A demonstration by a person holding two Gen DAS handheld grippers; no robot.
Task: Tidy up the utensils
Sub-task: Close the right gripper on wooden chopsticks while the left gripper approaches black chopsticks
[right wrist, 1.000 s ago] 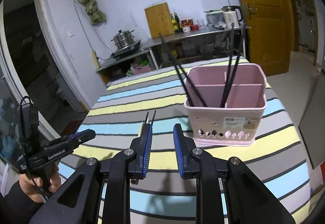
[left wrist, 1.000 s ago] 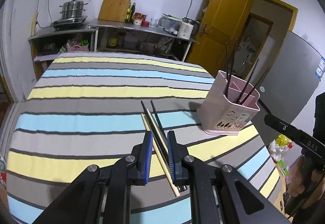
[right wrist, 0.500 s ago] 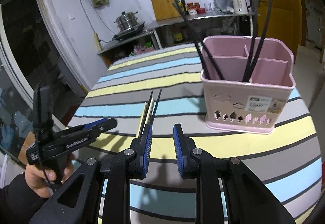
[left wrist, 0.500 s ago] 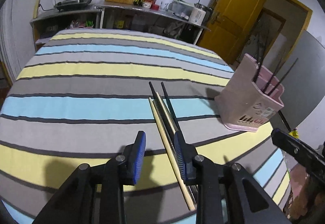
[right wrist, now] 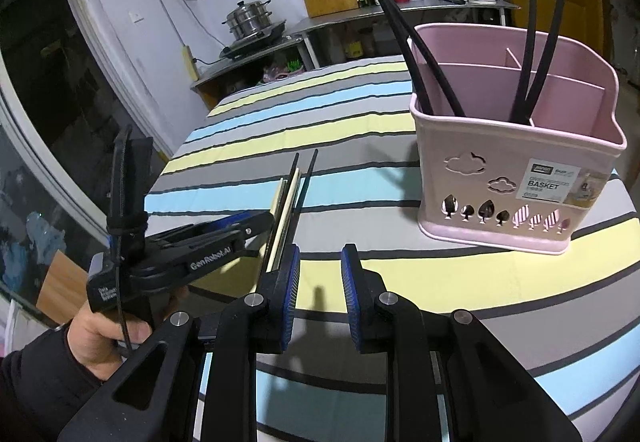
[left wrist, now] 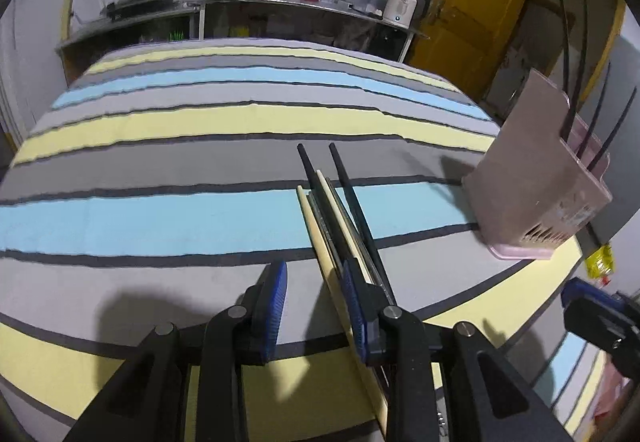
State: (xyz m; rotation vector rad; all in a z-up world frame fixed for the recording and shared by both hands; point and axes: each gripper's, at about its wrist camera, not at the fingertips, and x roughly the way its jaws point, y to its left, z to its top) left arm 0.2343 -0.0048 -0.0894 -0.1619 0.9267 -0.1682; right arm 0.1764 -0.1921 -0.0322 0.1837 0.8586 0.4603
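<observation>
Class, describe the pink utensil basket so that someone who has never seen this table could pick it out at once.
Start at the table with the striped cloth in grey, yellow and blue. Near its right-hand edge in the right wrist view stands the pink utensil basket, upright, with divided compartments. It alone is pink, has cloud and tree cut-outs and a label reading BASKET, and holds black chopsticks upright, while the loose chopsticks lie flat on the cloth.

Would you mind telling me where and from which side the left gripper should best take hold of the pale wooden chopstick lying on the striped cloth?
Probably the near half of the pale wooden chopstick, from above, jaws straddling its width. It lies flat on the striped cloth, outermost in the bundle beside the black chopsticks, so its bare left side leaves a finger room. The left gripper stands open just beside it.
</observation>
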